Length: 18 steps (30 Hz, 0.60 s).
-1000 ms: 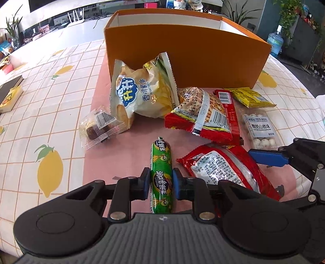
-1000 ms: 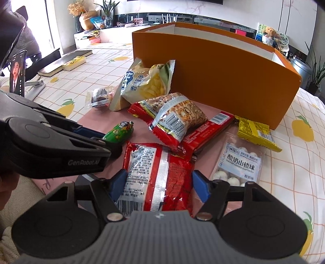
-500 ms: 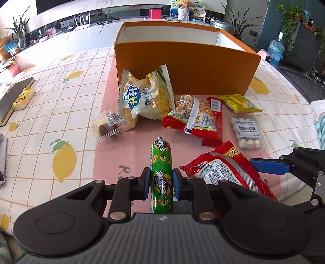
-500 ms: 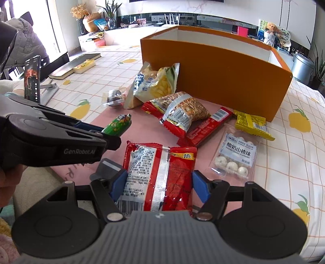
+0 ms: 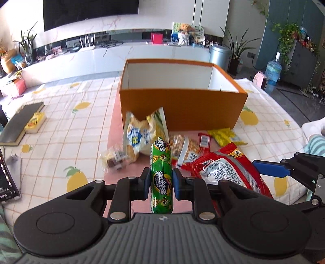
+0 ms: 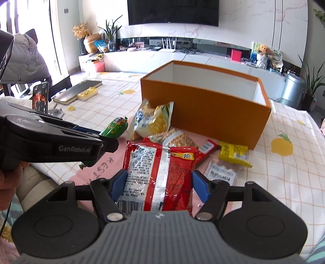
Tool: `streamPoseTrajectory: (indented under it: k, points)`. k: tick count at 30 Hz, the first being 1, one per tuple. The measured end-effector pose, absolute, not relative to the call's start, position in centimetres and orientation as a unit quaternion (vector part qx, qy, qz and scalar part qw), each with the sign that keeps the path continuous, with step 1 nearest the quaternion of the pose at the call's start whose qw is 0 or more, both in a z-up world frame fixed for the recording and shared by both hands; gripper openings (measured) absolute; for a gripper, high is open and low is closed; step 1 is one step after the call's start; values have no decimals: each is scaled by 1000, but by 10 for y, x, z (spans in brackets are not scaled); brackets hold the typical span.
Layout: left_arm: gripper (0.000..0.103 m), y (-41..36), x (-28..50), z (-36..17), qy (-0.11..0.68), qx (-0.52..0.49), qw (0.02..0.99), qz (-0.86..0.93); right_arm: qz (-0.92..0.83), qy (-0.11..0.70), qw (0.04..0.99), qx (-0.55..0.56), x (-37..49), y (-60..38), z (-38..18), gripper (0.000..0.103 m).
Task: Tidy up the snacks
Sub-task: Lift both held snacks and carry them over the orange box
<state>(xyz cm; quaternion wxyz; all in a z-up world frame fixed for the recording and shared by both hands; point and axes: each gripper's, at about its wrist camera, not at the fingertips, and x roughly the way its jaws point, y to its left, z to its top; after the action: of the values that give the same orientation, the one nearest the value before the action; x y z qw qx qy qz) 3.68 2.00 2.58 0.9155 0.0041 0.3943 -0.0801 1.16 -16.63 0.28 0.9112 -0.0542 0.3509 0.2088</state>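
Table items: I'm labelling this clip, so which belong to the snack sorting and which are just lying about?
Job: sausage, red packet, chip bag, peanut pack, yellow pack, orange box.
Lying about: book, phone.

Home living room, w/ a table set up for sorting snacks

Big dark TV (image 6: 173, 12) on a marble-look wall, long low white cabinet (image 6: 182, 58) under it w/ a router (image 6: 167, 49), a red box (image 6: 236, 55) and knick-knacks – houseplants (image 5: 238, 46) at the sides, a metal bin (image 5: 220, 54), a water jug (image 5: 273, 70) by a dark sideboard. Lemon-print tablecloth (image 5: 67, 130) on the table, a jacket (image 6: 24, 58) hung over a chair, a phone (image 6: 40, 97) on a stand.
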Motion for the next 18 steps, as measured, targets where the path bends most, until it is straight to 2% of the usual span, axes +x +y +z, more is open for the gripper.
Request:
streamPoseTrajectory:
  k: [18]
  points:
    - [25, -5, 111, 90, 318, 43, 942, -95, 181, 293, 936, -70, 97, -190, 73, 67]
